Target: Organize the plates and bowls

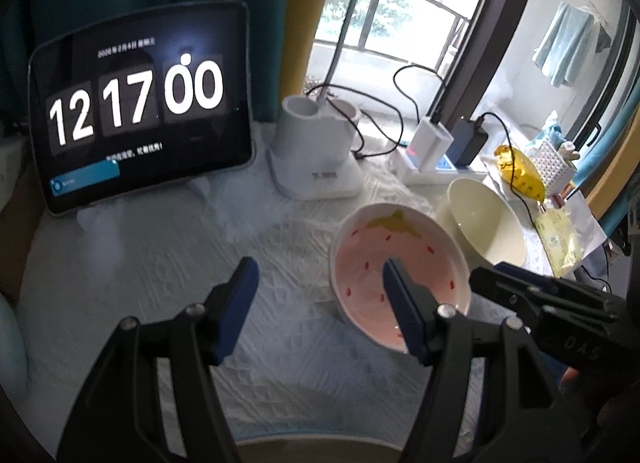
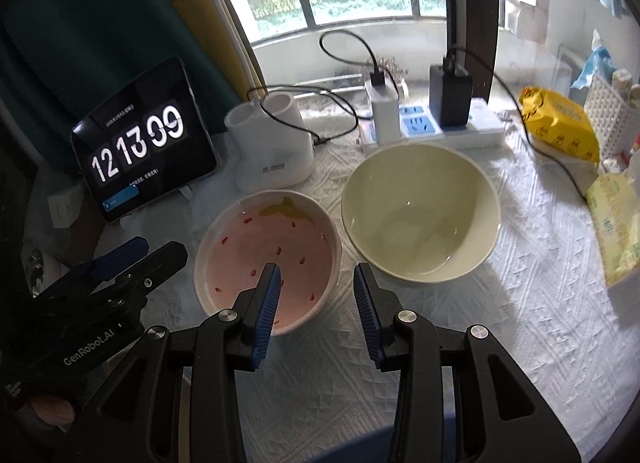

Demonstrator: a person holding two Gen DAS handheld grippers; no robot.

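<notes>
A pink strawberry-pattern bowl (image 1: pixel 396 259) (image 2: pixel 268 255) sits on the white tablecloth, with a larger cream bowl (image 1: pixel 484 219) (image 2: pixel 420 211) just to its right. My left gripper (image 1: pixel 320 275) is open and empty, its right finger over the pink bowl's inside, its left finger over bare cloth. My right gripper (image 2: pixel 318 275) is open and empty above the pink bowl's right rim, one finger inside the bowl and one in the gap between the bowls. The left gripper also shows at the left of the right wrist view (image 2: pixel 120 263).
A tablet clock (image 1: pixel 136 111) (image 2: pixel 140 139) stands at the back left. A white holder (image 1: pixel 316 155) (image 2: pixel 272 143), a power strip with chargers and cables (image 2: pixel 432 119), yellow packets (image 2: pixel 560 123) and a white basket (image 2: pixel 612 119) line the back and right.
</notes>
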